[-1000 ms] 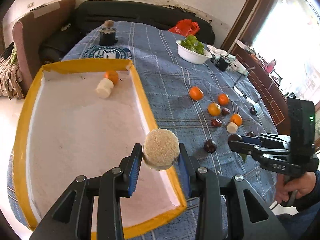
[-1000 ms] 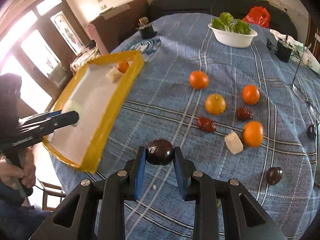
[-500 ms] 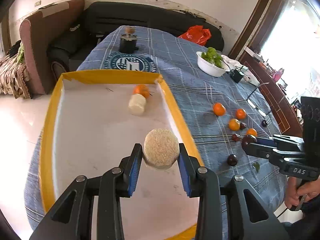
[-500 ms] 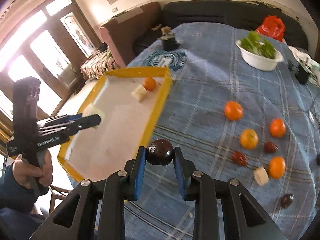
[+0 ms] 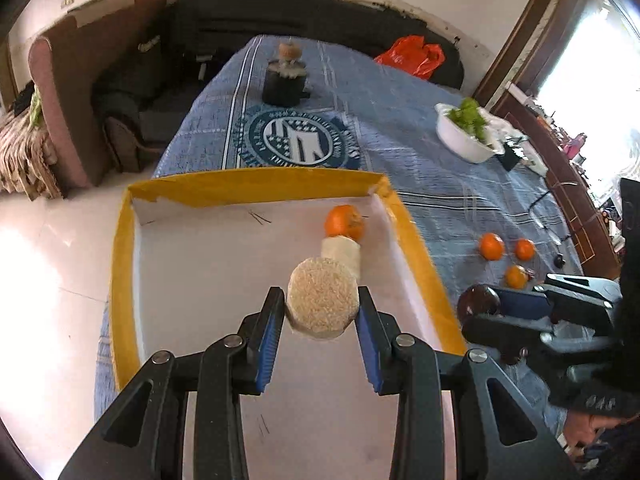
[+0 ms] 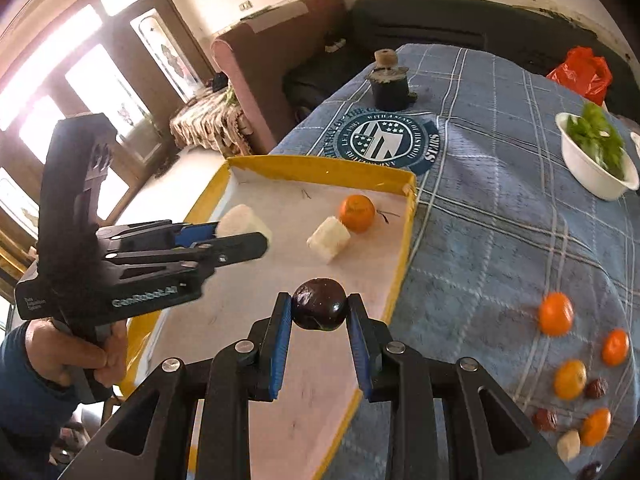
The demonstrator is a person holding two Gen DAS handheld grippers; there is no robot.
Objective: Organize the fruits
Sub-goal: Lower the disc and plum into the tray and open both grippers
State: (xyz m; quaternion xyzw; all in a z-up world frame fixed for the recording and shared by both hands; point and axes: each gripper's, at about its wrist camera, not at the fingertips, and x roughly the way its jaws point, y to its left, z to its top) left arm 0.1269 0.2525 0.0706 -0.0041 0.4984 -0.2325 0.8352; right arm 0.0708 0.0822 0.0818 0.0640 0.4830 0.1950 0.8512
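My left gripper (image 5: 320, 297) is shut on a pale round chunk (image 5: 322, 308) with a grainy cut face, held over the white floor of the yellow-rimmed tray (image 5: 260, 186). In the tray's far right corner lie an orange (image 5: 344, 222) and a white chunk (image 5: 341, 256), touching. My right gripper (image 6: 319, 300) is shut on a dark round fruit (image 6: 319, 309), just inside the tray's (image 6: 320, 178) right rim. The left gripper (image 6: 240, 240) shows at the left of the right wrist view. Several oranges (image 6: 556, 314), dark red fruits (image 6: 545, 419) and a white chunk (image 6: 568, 445) lie loose on the blue cloth.
A white bowl of greens (image 6: 596, 160) stands at the far right of the table. A black pot (image 5: 285, 80) sits beyond the round emblem on the cloth, a red bag (image 5: 412, 54) at the far edge. The tray overhangs the table's left edge above the floor.
Both grippers have moved left, from beside the tray's right rim to over its floor, each still holding its piece. The loose fruits now lie far to the right.
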